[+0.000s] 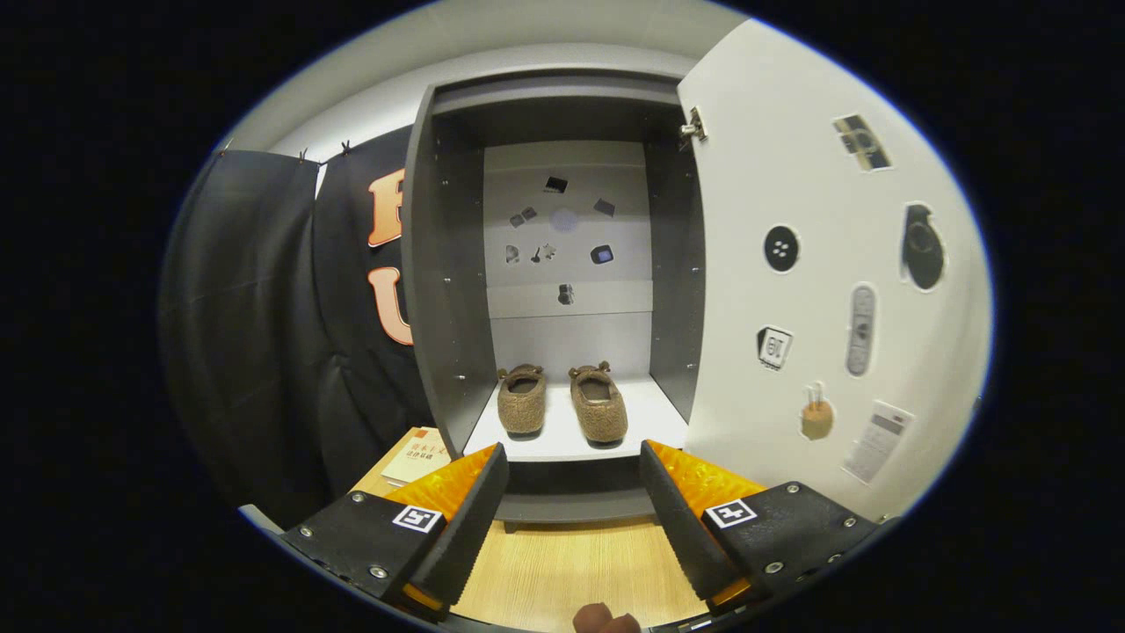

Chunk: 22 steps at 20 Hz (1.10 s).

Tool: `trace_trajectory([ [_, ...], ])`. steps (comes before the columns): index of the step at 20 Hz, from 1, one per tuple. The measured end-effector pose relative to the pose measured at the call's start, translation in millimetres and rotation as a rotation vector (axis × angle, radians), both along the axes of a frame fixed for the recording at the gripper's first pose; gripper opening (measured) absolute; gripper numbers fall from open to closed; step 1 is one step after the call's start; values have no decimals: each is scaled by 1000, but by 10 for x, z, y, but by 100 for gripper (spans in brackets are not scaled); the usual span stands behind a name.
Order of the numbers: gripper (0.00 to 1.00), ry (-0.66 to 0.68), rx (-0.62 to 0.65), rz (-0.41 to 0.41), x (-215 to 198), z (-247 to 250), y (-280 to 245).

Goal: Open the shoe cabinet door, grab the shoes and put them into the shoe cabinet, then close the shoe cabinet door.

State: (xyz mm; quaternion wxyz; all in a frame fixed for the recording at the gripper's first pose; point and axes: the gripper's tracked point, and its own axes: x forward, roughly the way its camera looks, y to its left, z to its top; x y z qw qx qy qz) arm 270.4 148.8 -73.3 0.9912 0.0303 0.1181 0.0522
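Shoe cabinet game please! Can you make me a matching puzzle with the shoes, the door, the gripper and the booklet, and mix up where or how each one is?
Things:
1. shoes
2. door
3. gripper
4. booklet

Places or states:
A. swung open, stickers on its inner face
B. on the wooden floor, beside the cabinet's left wall
C. side by side on the white shelf inside the cabinet
D. open, holding nothing, in front of the cabinet

Pairs: 1-C, 2-A, 3-D, 4-B
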Motion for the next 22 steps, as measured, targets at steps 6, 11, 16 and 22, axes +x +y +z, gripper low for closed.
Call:
trace_trajectory([
  [6, 93, -8, 25, 30, -770, 56, -485],
  [11, 93, -16, 40, 46, -1275, 30, -944],
  [16, 93, -48, 77, 74, -1544, -53, -1252],
  [22, 93, -93, 107, 39, -1520, -74, -1830],
])
